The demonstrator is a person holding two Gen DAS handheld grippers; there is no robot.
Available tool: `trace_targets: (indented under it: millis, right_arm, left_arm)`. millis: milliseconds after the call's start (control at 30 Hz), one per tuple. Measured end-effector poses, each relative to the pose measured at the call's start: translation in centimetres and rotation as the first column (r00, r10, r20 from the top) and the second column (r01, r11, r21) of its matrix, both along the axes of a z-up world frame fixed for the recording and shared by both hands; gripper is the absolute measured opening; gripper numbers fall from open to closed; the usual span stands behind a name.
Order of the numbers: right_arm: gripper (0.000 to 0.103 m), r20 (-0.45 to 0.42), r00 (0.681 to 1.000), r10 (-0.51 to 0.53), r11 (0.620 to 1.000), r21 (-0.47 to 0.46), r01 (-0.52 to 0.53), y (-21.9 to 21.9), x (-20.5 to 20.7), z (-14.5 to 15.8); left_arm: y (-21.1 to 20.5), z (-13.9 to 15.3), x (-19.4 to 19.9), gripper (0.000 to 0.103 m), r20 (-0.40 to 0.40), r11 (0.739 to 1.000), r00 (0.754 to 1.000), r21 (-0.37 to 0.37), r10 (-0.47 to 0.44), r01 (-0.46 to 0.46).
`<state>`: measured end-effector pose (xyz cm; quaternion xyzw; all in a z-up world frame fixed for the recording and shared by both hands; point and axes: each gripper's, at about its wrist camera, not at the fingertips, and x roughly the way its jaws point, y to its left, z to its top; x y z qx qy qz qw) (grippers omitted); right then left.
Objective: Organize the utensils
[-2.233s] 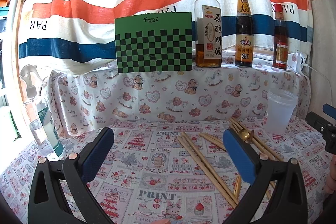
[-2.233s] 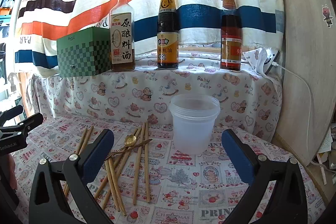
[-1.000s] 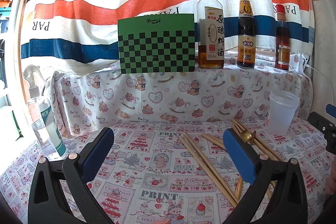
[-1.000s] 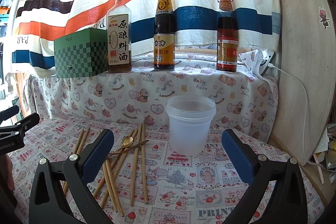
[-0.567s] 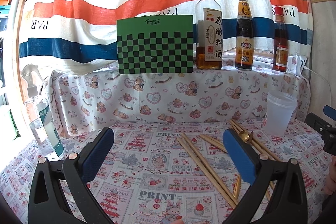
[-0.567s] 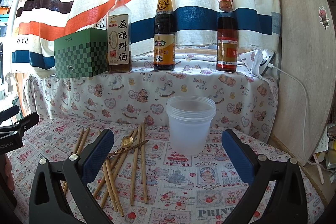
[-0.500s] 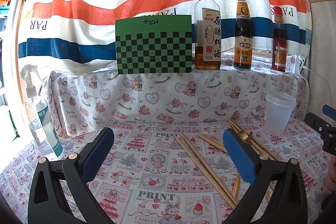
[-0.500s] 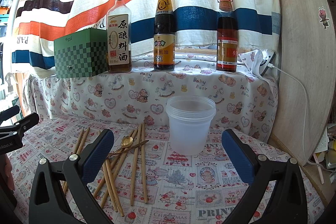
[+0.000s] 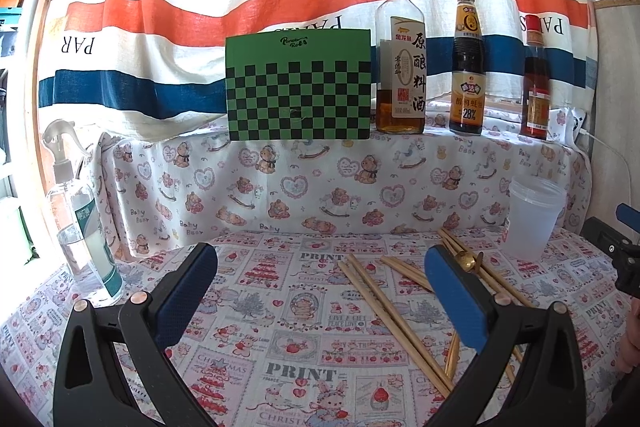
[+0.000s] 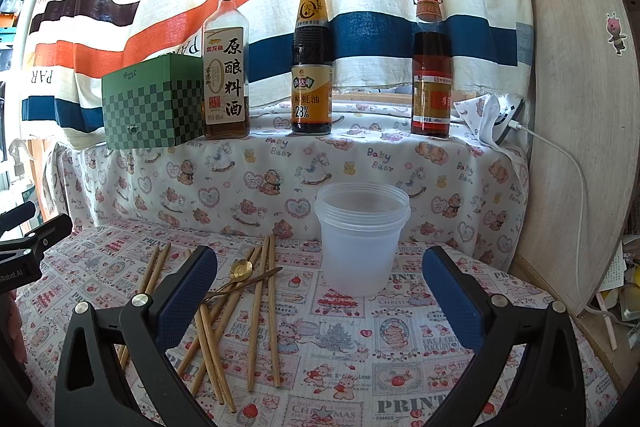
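Observation:
Several wooden chopsticks and a small gold spoon lie loose on the patterned tablecloth, left of a clear plastic cup. In the left wrist view the chopsticks lie right of centre, the spoon and the cup at the right. My left gripper is open and empty above the cloth. My right gripper is open and empty, in front of the cup with the chopsticks by its left finger.
A raised ledge behind holds a green checkered box and three sauce bottles. A spray bottle stands at the far left. A wooden panel and a white cable bound the right side.
Both grippers stay open and empty. The left wrist view has drifted slightly; the right has barely moved. Nothing on the table has moved.

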<state>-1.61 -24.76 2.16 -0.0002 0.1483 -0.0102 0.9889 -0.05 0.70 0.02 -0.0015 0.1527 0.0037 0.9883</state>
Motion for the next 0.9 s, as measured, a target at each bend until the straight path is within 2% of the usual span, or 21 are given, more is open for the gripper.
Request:
trace_targets:
  millis: [367,700,767,867,900]
  right_arm:
    - [0.103,0.000,1.000,0.000,1.000,0.000,0.000,0.06,0.06,0.00]
    - [0.103,-0.005,1.000,-0.005,1.000,0.003,0.005,-0.39,0.05,-0.05]
    - [0.103,-0.005,1.000,-0.002,1.000,0.002,0.002,-0.32,0.04,-0.03]
    - [0.103,-0.004,1.000,-0.001,1.000,0.000,0.001,-0.26,0.03,0.00]
    - [0.103,-0.005,1.000,-0.002,1.000,0.001,0.002,-0.27,0.02,0.00]
  left_arm:
    - [0.14,0.06,-0.08,0.103,0.005,1.000,1.000,0.000,0.019,-0.019]
    - [-0.36,0.05,-0.19,0.102,0.003,0.999,0.999,0.007,-0.037,0.037]
    - [-0.58,0.04,-0.14,0.102,0.000,1.000,1.000,0.025,-0.007,0.007]
    - [-0.73,0.00,0.06,0.102,-0.008,0.993,0.995,0.062,0.104,-0.104]
    - [-0.61,0.00,0.08,0.102,-0.007,0.994,0.995,0.053,0.098,-0.098]
